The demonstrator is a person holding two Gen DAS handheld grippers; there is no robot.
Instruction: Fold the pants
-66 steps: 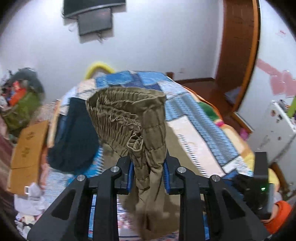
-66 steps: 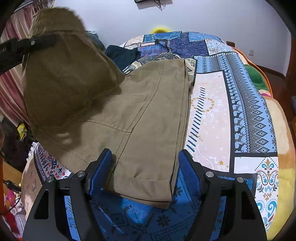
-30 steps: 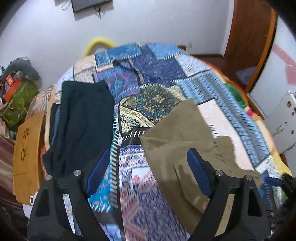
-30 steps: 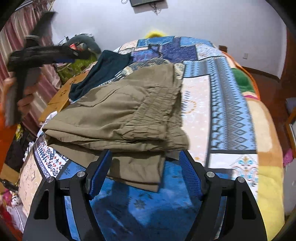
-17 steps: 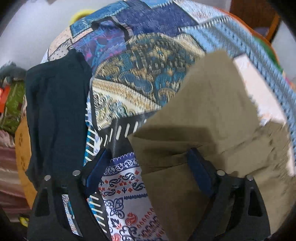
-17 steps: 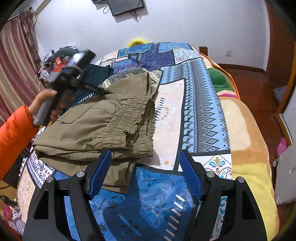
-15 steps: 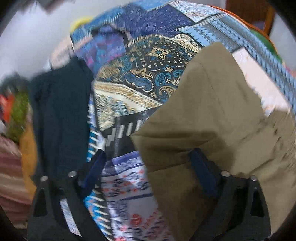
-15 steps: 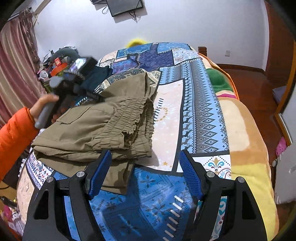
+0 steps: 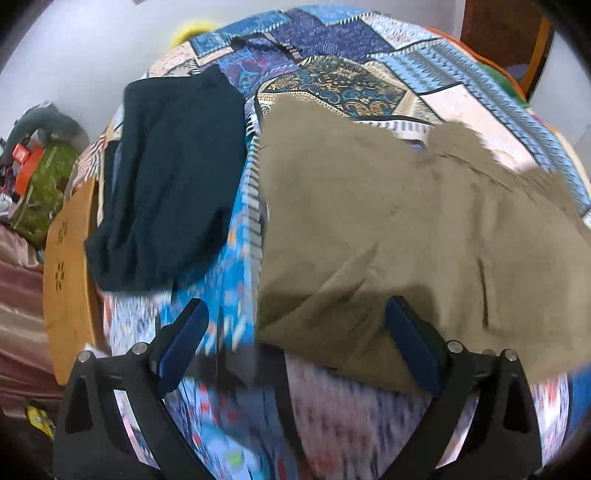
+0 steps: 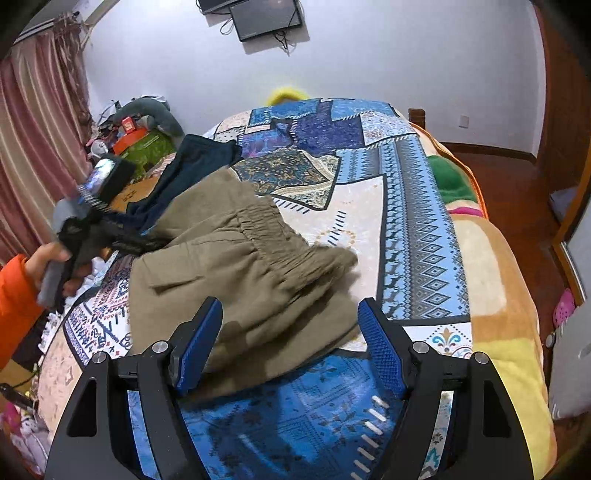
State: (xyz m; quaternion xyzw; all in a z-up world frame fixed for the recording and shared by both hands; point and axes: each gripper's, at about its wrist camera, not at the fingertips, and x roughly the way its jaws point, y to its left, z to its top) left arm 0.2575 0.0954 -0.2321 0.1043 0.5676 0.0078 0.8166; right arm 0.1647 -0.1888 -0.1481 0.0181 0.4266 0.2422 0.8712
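Left wrist view: my left gripper is spread wide, nothing between the pads; blue fingertips hang over the patchwork bedspread; the olive pants lie folded on the bed, filling the right half of the frame; their near left corner sits between the two fingers, and the right pad overlaps the cloth edge, but I can't tell if it touches; a dark navy garment lies flat just left of the pants, a strip of bedspread between them; wooden board at the bed's left edge; lower frame is motion-blurred, so pattern detail there is unreadable.

Right wrist view: my right gripper is also wide apart and empty; pants sit as a layered stack on the near-left part of the bedspread, gathered waistband facing up and right; the stack's near edge falls between the fingers; left gripper is visible at far left, held in the hand with an orange sleeve, low at the pants' left edge; navy garment beyond the pants; wall-mounted screen up top; curtain at left.
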